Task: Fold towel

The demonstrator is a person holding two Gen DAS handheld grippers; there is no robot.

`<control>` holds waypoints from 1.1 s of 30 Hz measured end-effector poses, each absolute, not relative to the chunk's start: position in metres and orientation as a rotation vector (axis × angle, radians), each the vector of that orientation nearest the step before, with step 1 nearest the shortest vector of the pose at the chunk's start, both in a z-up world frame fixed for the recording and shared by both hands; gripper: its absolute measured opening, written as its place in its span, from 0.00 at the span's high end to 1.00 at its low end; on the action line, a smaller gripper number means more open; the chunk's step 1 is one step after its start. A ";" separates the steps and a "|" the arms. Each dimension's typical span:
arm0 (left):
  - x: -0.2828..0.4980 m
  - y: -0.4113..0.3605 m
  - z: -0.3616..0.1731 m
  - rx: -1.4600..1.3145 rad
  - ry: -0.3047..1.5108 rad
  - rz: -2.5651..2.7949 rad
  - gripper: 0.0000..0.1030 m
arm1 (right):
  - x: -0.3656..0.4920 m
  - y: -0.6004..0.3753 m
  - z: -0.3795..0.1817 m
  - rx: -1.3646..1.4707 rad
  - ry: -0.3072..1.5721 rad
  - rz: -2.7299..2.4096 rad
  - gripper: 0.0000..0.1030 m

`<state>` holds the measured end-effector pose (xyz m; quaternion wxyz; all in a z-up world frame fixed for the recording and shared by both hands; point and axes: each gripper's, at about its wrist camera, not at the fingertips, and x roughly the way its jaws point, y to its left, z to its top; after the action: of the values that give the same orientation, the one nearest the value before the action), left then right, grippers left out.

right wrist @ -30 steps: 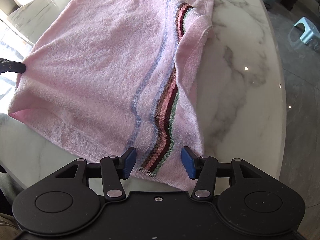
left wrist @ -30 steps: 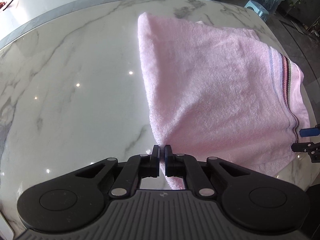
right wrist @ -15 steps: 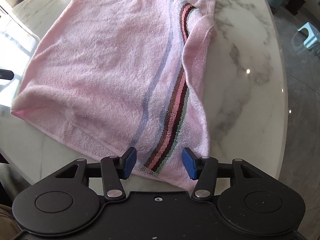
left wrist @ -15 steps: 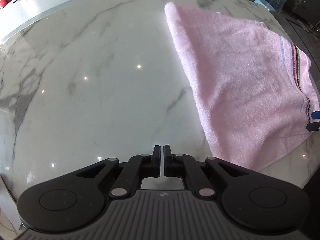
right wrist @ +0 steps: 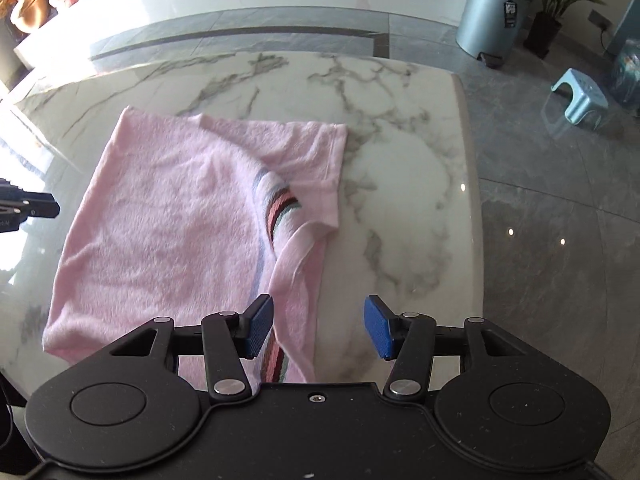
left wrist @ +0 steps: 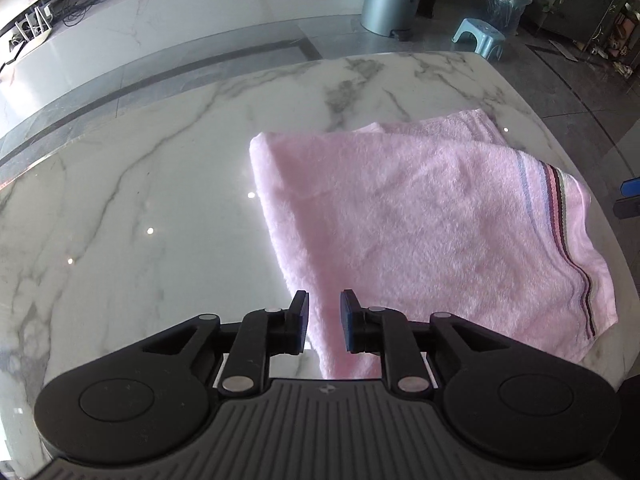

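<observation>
A pink towel (left wrist: 420, 232) with a striped band lies folded over on the marble table (left wrist: 132, 216). In the left wrist view my left gripper (left wrist: 324, 322) is open, its jaws either side of the towel's near left corner. In the right wrist view the towel (right wrist: 168, 232) lies at left with its striped edge rumpled. My right gripper (right wrist: 320, 326) is open wide above the towel's near right edge, holding nothing. The right gripper's tip (left wrist: 630, 198) shows at the right edge of the left wrist view, and the left gripper's tip (right wrist: 28, 208) at the left edge of the right wrist view.
The table's right edge (right wrist: 472, 200) runs close beside the towel. Beyond it on the grey floor stand a metal bin (right wrist: 500, 8), a small blue stool (right wrist: 578, 98) and a potted plant (right wrist: 554, 4). A white counter (left wrist: 200, 20) lies past the table's far side.
My left gripper has opened and let go of the towel corner. Both grippers have pulled back and up, showing more of the room. The right gripper has opened wider.
</observation>
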<state>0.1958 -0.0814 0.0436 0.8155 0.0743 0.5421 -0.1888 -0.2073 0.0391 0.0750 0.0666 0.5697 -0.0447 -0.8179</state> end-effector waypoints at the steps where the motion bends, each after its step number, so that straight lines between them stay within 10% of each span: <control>1: 0.203 -0.089 0.040 0.170 1.154 -0.411 0.84 | -0.214 0.038 0.074 1.723 -0.148 -2.464 0.51; 10: 0.239 -0.112 0.003 0.191 1.206 -0.458 0.85 | -0.281 0.007 0.046 1.720 -0.177 -2.362 0.52; 14: 0.240 -0.107 -0.008 0.193 1.225 -0.461 0.86 | -0.291 -0.014 0.031 1.725 -0.127 -2.294 0.88; 17: 0.237 -0.099 -0.010 0.175 1.229 -0.465 0.86 | -0.290 -0.022 0.029 1.718 -0.099 -2.276 0.95; 33: 0.219 -0.073 -0.008 0.123 1.243 -0.457 0.87 | -0.222 -0.095 0.047 1.624 0.020 -1.943 0.81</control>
<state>0.2195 -0.0728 -0.0076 0.7870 0.0570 0.5766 -0.2119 -0.2224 -0.0949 0.0470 0.2996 0.6118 0.0075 -0.7320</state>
